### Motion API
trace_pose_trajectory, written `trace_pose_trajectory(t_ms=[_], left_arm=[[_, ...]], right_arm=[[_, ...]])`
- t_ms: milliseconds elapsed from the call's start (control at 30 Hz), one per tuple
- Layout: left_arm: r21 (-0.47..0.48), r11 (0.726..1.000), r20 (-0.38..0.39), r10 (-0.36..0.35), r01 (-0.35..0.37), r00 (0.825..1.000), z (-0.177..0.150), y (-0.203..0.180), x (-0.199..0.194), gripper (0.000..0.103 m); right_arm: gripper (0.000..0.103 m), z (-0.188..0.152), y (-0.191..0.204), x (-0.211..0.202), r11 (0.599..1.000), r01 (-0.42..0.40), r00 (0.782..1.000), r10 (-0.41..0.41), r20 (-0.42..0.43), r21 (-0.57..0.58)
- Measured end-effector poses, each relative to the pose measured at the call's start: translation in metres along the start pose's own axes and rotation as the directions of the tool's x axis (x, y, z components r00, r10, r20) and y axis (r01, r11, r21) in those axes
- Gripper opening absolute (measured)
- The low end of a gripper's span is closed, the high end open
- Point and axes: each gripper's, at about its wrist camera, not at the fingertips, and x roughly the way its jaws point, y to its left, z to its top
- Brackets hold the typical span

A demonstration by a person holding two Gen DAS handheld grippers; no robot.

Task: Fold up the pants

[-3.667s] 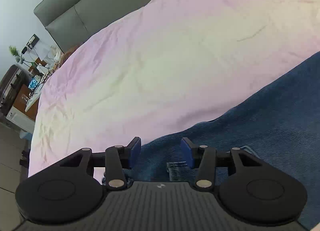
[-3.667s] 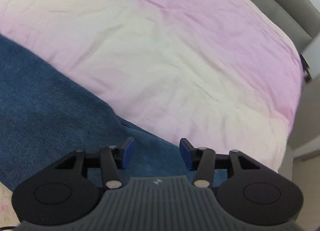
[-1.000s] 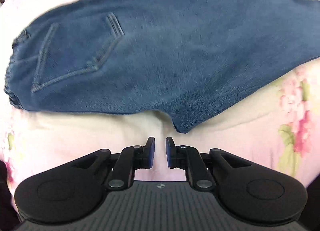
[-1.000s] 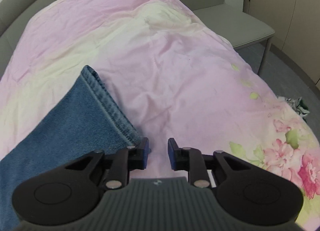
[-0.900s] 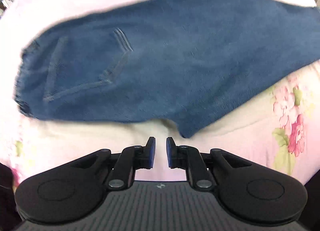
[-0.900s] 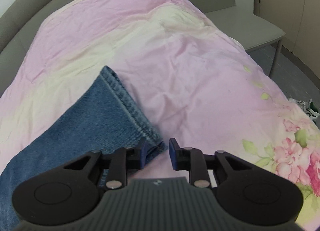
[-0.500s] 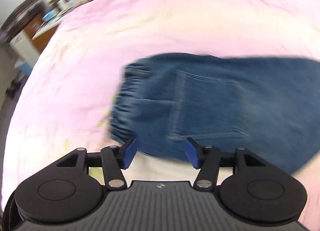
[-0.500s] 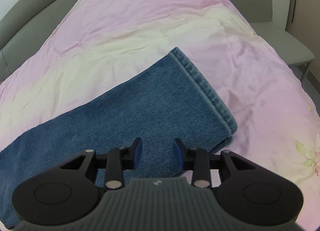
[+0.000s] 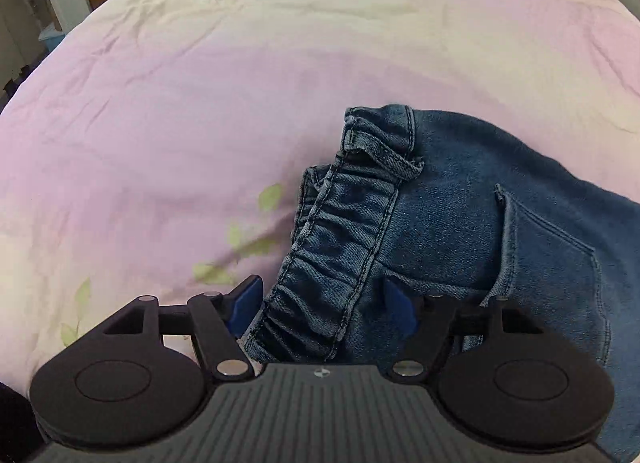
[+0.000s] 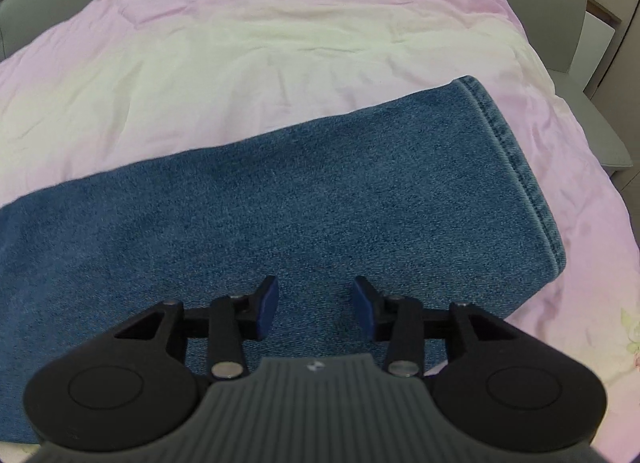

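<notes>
Pink-and-cream quilted bedcover carries the blue denim pants, laid lengthwise near its front edge. Left gripper is opening astride the gathered elastic waistband; right gripper is opening above the leg, short of the stitched hem. Neither clamps cloth. Judging by this, both ends are being approached; next, pinch waistband and hem.

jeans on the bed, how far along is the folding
Done: the jeans lie flat on the pink quilt, apparently already folded lengthwise, one leg on the other. In hand: nothing gripped; the left gripper is opening over the elastic waistband, the right gripper is opening over the leg near the hem. Left: the crosswise folds, hem toward waistband.
</notes>
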Motion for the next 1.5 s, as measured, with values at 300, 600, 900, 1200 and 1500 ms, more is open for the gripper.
trace_pose_trajectory(t_ms=[300,600,900,1200,1500], left_arm=[[-0.024,0.999,-0.024,-0.03,0.029,0.999,0.002,0.017,0.011,0.096],[0.124,0.992,0.163,-0.05,0.029,0.985,0.003,-0.037,-0.081,0.075],[0.322,0.915,0.126,-0.295,0.242,0.947,-0.017,-0.186,-0.11,0.064],[0.541,0.744,-0.044,-0.442,0.393,0.896,-0.067,-0.361,-0.095,0.05],[0.676,0.574,-0.191,-0.47,0.463,0.862,-0.107,-0.488,-0.075,0.036]], right_arm=[[0.038,0.006,0.017,0.026,0.994,0.091,0.994,-0.094,-0.048,-0.056],[0.044,0.002,-0.05,-0.031,0.993,-0.025,0.999,0.021,0.041,0.119],[0.04,-0.033,-0.154,-0.042,0.864,-0.155,0.987,0.111,0.12,0.478],[0.037,-0.056,-0.196,-0.003,0.731,-0.302,0.953,0.232,0.194,0.612],[0.037,-0.069,-0.222,0.042,0.608,-0.426,0.902,0.344,0.262,0.67]])
